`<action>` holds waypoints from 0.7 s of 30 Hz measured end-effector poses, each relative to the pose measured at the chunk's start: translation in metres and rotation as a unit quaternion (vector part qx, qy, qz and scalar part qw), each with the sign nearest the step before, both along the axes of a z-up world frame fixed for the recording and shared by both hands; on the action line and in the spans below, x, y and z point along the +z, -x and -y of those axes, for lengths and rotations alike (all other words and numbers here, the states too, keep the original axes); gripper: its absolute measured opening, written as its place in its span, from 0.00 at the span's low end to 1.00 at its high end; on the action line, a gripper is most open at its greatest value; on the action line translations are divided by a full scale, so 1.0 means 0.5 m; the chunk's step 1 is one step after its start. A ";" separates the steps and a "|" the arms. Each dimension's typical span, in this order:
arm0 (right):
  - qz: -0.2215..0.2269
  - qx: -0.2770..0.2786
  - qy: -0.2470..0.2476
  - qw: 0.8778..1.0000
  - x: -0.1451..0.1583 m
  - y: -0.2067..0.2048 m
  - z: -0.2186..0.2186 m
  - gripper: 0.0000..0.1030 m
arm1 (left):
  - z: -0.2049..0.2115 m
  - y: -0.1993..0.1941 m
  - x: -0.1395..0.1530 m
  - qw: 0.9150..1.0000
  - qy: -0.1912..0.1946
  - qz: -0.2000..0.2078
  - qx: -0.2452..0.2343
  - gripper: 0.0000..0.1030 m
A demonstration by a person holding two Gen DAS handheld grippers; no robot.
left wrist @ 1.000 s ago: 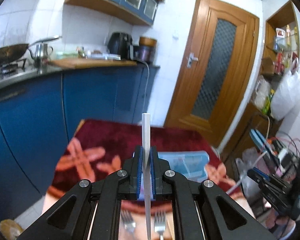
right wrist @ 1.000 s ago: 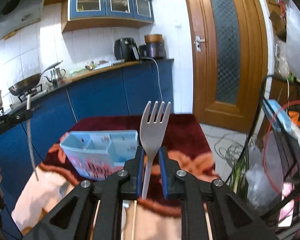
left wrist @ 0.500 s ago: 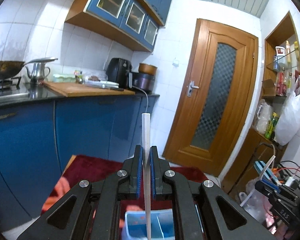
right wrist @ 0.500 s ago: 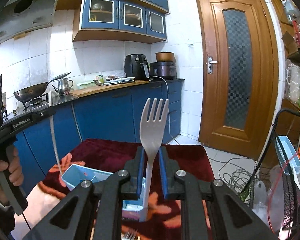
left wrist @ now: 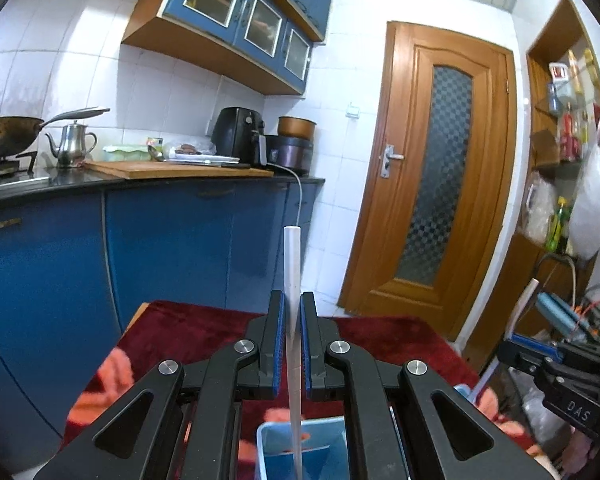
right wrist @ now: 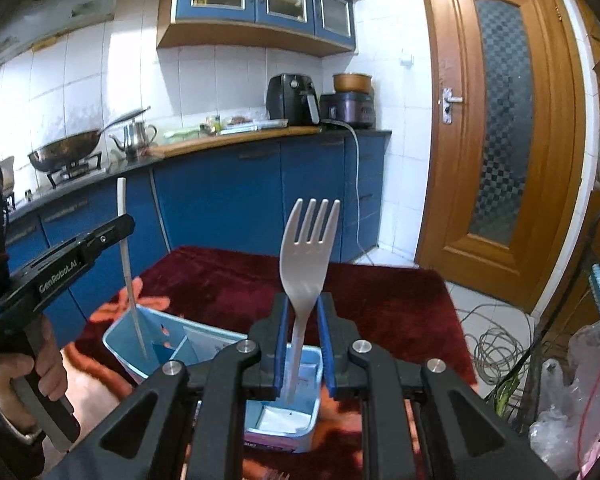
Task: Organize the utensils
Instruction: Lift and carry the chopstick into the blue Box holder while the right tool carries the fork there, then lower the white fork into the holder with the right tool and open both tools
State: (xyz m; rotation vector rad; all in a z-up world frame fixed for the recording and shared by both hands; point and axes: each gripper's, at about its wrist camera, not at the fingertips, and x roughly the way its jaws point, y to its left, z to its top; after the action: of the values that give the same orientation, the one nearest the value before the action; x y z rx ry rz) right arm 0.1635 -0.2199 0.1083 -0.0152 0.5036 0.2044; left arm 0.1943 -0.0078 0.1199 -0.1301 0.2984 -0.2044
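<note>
Plastic fork (right wrist: 305, 256) is clamped in right hand-held gripper (right wrist: 303, 350), white stick (left wrist: 292, 280) in left hand-held gripper (left wrist: 292, 344); both poised over blue organizer (right wrist: 150, 322), not yet dropped.

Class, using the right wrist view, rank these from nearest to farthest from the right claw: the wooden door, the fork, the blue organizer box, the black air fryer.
1. Fork: gripped in the right claw itself.
2. Blue organizer box: just below and left, on the red cloth.
3. Black air fryer: on the counter, behind.
4. Wooden door: right. It may be about level with the fryer; too close to call.
</note>
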 end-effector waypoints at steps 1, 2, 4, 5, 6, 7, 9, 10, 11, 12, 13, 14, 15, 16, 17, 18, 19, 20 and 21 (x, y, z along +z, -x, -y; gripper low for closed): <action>-0.005 -0.001 0.001 1.000 -0.008 -0.002 -0.003 0.16 | 0.002 0.001 -0.008 1.000 -0.004 -0.001 0.000 0.07; -0.010 -0.003 0.001 1.000 -0.017 -0.005 -0.006 0.16 | 0.006 0.002 -0.015 1.000 -0.009 -0.003 -0.001 0.07; -0.022 -0.006 0.003 1.000 -0.033 -0.013 -0.009 0.16 | 0.013 0.006 -0.030 1.000 -0.018 -0.004 -0.005 0.07; -0.027 -0.009 0.004 1.000 -0.041 -0.016 -0.011 0.16 | 0.015 0.008 -0.035 1.000 -0.022 -0.005 -0.005 0.07; -0.030 -0.009 0.005 1.000 -0.047 -0.018 -0.011 0.16 | 0.017 0.008 -0.040 1.000 -0.024 -0.007 -0.005 0.07; -0.032 -0.009 0.006 0.999 -0.054 -0.020 -0.013 0.16 | 0.018 0.008 -0.045 1.000 -0.024 -0.011 -0.006 0.07; -0.036 -0.005 0.002 0.999 -0.066 -0.021 -0.013 0.17 | 0.017 0.005 -0.054 1.000 -0.022 -0.022 -0.005 0.07; -0.036 -0.001 -0.002 0.999 -0.069 -0.021 -0.012 0.18 | 0.017 0.004 -0.058 0.999 -0.023 -0.026 -0.004 0.07; -0.037 0.003 -0.005 0.999 -0.072 -0.020 -0.011 0.19 | 0.018 0.003 -0.062 0.999 -0.026 -0.030 -0.003 0.07; -0.037 0.006 -0.007 0.999 -0.074 -0.019 -0.011 0.23 | 0.017 0.002 -0.065 0.999 -0.027 -0.034 -0.001 0.07; -0.038 0.007 -0.009 0.999 -0.075 -0.018 -0.009 0.29 | 0.016 0.002 -0.068 0.999 -0.026 -0.038 -0.001 0.07; -0.038 0.008 -0.013 0.999 -0.076 -0.017 -0.006 0.30 | 0.015 0.000 -0.071 0.999 -0.024 -0.043 -0.002 0.07; -0.038 0.012 -0.022 0.999 -0.075 -0.015 -0.001 0.31 | 0.013 -0.001 -0.074 0.999 -0.021 -0.049 -0.002 0.09; -0.038 0.014 -0.027 0.999 -0.072 -0.015 0.002 0.33 | 0.012 -0.001 -0.075 0.998 -0.021 -0.054 0.000 0.11; -0.037 0.015 -0.031 0.999 -0.070 -0.012 0.004 0.33 | 0.011 0.000 -0.077 0.998 -0.020 -0.058 0.002 0.15; -0.033 0.016 -0.034 0.999 -0.066 -0.007 0.008 0.34 | 0.010 0.000 -0.080 0.998 -0.019 -0.063 0.004 0.19; -0.029 0.018 -0.036 0.999 -0.062 -0.003 0.010 0.35 | 0.009 0.002 -0.082 0.998 -0.017 -0.067 0.005 0.21; -0.025 0.019 -0.038 0.999 -0.058 0.003 0.013 0.35 | 0.008 0.004 -0.083 0.997 -0.016 -0.071 0.005 0.24; -0.022 0.019 -0.041 0.999 -0.054 0.007 0.016 0.36 | 0.008 0.006 -0.084 0.997 -0.017 -0.074 0.004 0.25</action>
State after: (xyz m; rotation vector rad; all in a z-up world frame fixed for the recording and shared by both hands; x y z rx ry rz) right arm 0.1600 -0.2280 0.0811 0.0597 0.5392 0.2633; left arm 0.1913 -0.0118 0.0780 -0.1139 0.4493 -0.1828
